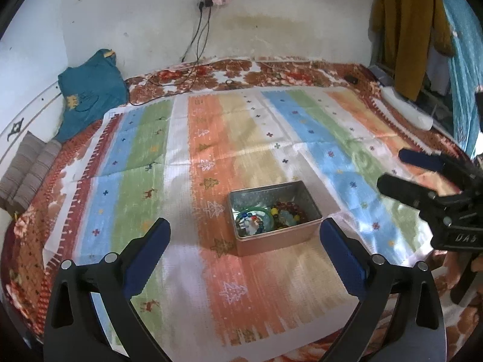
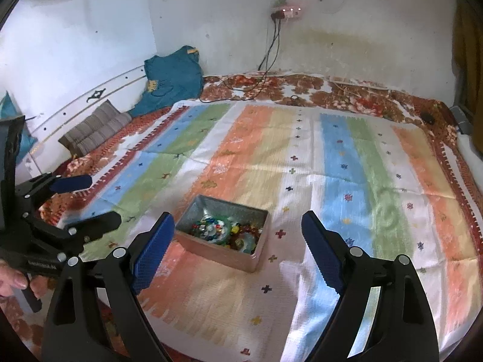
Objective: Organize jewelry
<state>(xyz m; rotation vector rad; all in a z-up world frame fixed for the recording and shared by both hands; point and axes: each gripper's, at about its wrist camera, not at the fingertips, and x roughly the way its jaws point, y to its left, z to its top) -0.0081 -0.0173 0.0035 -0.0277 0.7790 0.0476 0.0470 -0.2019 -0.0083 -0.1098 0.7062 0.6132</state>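
Note:
A small metal tin sits on a striped cloth and holds beaded bracelets and a green bangle. My left gripper is open and empty, just in front of the tin. In the right wrist view the tin with the beads lies just ahead of my right gripper, which is open and empty. The right gripper also shows at the right edge of the left wrist view, and the left gripper at the left edge of the right wrist view.
The cloth lies on a floral bedspread. A teal garment and a folded striped cloth lie at the back left. Cables hang from a wall socket. Hanging clothes are at the right.

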